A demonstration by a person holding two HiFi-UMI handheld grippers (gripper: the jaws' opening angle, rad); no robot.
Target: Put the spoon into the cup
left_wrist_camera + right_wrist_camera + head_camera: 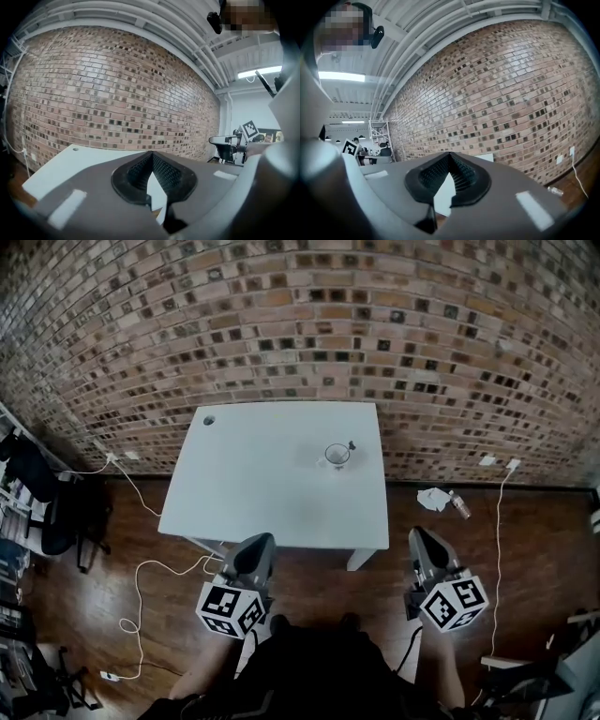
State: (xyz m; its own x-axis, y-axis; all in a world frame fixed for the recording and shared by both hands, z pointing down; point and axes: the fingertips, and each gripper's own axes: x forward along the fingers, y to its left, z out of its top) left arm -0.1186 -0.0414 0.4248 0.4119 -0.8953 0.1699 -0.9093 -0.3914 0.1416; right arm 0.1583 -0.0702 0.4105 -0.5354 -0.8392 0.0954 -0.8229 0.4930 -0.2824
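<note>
A small white cup [336, 457] stands on the white table [272, 493], right of centre and towards the far edge. A thin dark piece [352, 444], apparently the spoon's handle, sticks up from the cup's right rim. Both grippers hover over the floor on the near side of the table, well short of the cup. My left gripper [255, 545] [152, 153] is shut, its tips meeting with nothing between them. My right gripper [422, 538] [450, 154] is shut and empty as well. Neither gripper view shows the cup.
A brick wall [309, 324] rises behind the table. On the wooden floor lie a white cable [141, 568] at the left and crumpled paper [433, 498] at the right. A dark office chair [56, 521] stands at the far left. The table's far-left corner has a round hole [208, 419].
</note>
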